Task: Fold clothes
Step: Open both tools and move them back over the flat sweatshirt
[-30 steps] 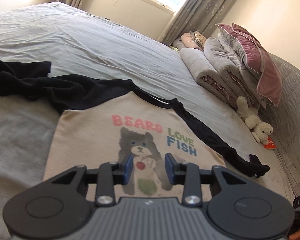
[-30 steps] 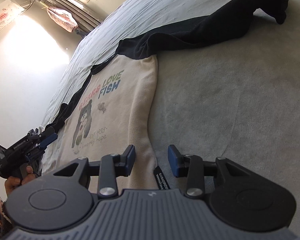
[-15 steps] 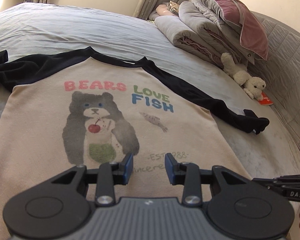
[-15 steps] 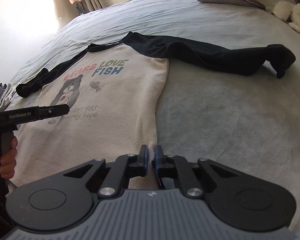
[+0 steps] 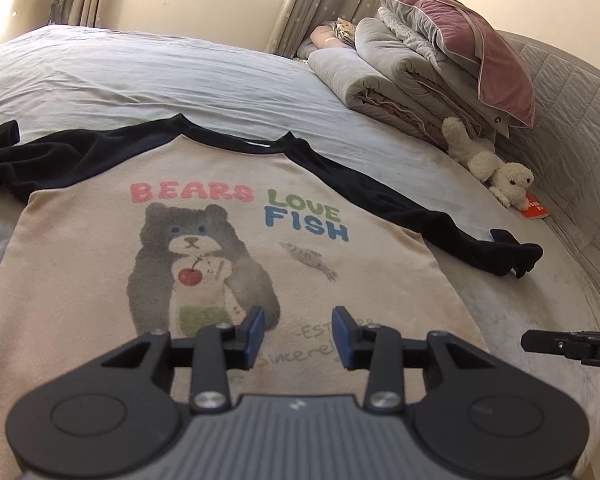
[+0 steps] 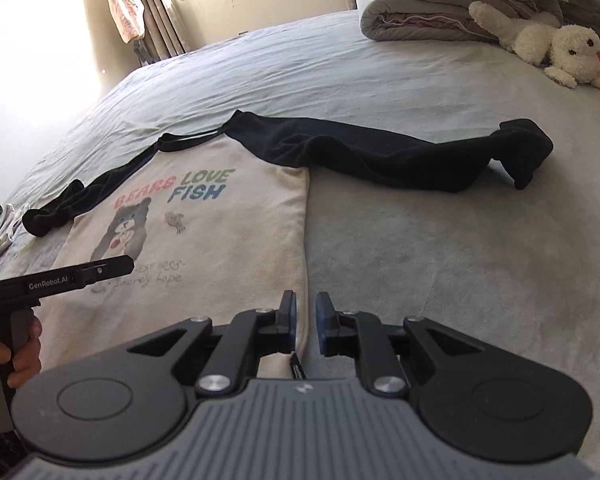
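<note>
Bedroom, grey bed [image 5: 148,68]; shirt [image 5: 100,248] lay flat, print up, near the foot edge, both black sleeves spread out.

Left gripper [image 5: 299,334] hung over the hem, jaws wide apart, holding nothing. Right gripper [image 6: 304,322] stood at the shirt's right side edge, jaws a narrow gap apart, cloth between them but not pinched. Risk: closing on one layer only, or on the bed cover too, would skew any fold.
</note>
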The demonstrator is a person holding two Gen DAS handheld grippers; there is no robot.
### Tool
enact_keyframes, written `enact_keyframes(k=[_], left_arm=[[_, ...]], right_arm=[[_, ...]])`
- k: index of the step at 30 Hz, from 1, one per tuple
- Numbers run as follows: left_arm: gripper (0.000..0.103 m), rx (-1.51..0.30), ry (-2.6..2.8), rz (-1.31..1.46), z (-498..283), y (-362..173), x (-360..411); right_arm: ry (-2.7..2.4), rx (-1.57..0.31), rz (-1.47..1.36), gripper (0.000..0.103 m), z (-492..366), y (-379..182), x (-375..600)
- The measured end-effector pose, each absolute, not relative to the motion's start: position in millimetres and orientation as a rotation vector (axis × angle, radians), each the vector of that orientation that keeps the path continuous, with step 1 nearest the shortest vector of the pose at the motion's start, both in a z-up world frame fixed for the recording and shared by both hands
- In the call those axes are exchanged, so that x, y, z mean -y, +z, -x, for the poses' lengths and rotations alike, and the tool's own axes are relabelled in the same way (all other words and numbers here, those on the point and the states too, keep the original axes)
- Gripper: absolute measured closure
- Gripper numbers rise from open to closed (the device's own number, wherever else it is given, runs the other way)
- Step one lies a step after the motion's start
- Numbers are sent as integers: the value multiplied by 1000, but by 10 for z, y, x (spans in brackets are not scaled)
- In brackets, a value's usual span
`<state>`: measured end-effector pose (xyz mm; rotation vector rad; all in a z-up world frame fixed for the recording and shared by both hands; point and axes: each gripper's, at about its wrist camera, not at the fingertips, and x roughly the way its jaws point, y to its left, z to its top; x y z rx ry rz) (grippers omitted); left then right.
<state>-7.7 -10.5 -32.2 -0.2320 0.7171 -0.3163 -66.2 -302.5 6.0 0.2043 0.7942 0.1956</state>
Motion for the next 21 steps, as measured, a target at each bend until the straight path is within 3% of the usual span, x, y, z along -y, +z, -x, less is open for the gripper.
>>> enact_keyframes(k=[4, 10, 13, 18, 21], left_arm=[[61, -654, -282, 192, 86, -276, 62], [53, -599, -161, 114, 100, -341, -115], [53, -628, -106, 88, 152, -533, -240], [52, -602, -83, 98, 404, -560, -381], [52, -605, -70, 92, 548, -563, -448]], right_arm=[[218, -701, -140, 66, 595, 42, 2700], [259, -606, -21, 56, 343, -139, 2235], [227, -666, 43, 56, 228, -367, 2155], [218, -644, 92, 42, 340, -472, 2201], [220, -653, 92, 39, 454, -468, 2250]])
